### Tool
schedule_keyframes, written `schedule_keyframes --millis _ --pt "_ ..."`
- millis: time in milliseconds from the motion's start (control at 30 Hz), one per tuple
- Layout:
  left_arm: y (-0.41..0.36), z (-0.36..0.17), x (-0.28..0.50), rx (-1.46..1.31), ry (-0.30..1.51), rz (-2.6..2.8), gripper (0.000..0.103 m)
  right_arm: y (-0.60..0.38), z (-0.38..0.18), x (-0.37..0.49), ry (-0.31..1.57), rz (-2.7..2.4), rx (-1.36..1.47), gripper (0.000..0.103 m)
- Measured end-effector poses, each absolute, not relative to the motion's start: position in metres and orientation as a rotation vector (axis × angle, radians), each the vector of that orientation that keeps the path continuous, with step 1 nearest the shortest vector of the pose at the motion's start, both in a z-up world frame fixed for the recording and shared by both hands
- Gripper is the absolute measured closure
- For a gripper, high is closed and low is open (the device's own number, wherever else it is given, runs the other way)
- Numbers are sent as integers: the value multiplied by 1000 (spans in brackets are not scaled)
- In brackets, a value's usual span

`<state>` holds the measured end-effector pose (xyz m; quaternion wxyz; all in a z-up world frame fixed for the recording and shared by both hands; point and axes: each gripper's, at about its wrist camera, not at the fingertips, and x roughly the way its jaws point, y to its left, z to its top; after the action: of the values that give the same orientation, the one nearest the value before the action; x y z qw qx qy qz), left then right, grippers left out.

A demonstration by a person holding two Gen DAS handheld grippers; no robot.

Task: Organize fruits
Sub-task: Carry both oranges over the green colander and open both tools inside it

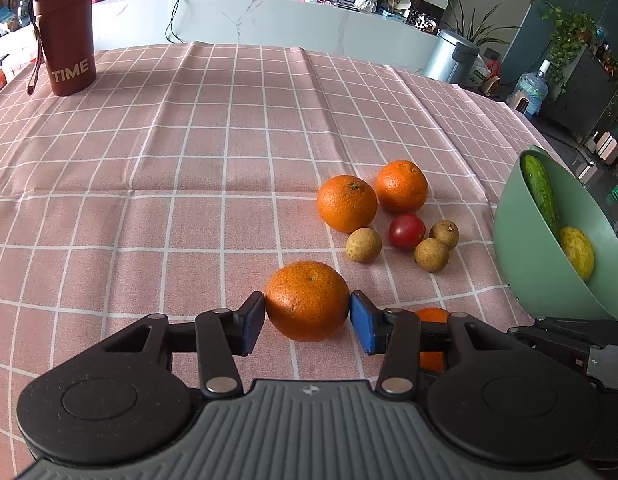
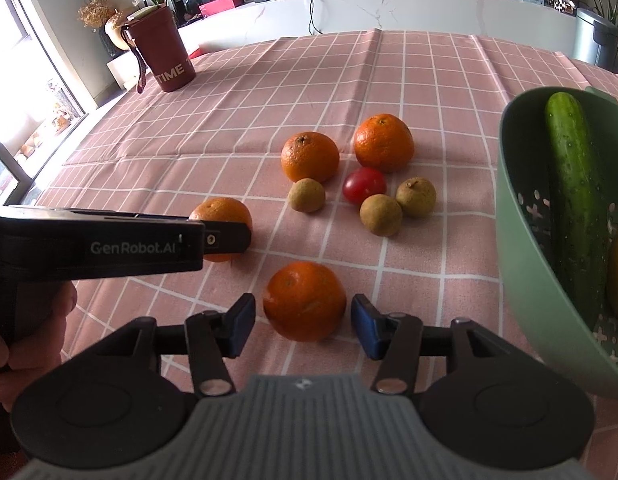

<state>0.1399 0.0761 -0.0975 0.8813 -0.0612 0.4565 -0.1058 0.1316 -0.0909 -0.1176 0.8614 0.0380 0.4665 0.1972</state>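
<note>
My left gripper (image 1: 307, 316) has its blue pads touching both sides of an orange (image 1: 307, 300) on the pink checked cloth. My right gripper (image 2: 303, 320) is open around another orange (image 2: 305, 300), with small gaps on both sides. Two more oranges (image 2: 310, 156) (image 2: 384, 142), a red tomato (image 2: 364, 185) and three brown longans (image 2: 381, 214) lie beyond. A green colander bowl (image 2: 521, 216) at the right holds a cucumber (image 2: 575, 184) and a yellow fruit (image 1: 577, 253). The left gripper also shows from the side in the right wrist view (image 2: 229, 238), on its orange (image 2: 221, 210).
A brown cup marked TIME (image 1: 71, 40) stands at the far left of the table. The cloth's far edge (image 1: 237, 46) meets a white counter. The bowl also shows at the right in the left wrist view (image 1: 525, 256).
</note>
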Motion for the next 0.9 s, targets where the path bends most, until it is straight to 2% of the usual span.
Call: schedule_keyframes --millis 100,133,167,433,700,900 --pt "74 -97 138 -116 947 -207 52 -90 -117 128 986 411 62 54" --pt "73 -96 138 -113 950 -196 52 -90 -117 127 988 411 55 61" --pt "73 -94 138 -111 951 -187 52 -89 -117 127 986 411 51 64" --pt "66 -50 107 -166 873 -157 53 -93 -105 122 981 427 48 66" --pt "27 1 85 -157 825 -178 53 -124 -57 94 924 466 -58 66" --pt "-14 15 81 -175 836 -293 53 -178 -19 93 888 439 -99 66"
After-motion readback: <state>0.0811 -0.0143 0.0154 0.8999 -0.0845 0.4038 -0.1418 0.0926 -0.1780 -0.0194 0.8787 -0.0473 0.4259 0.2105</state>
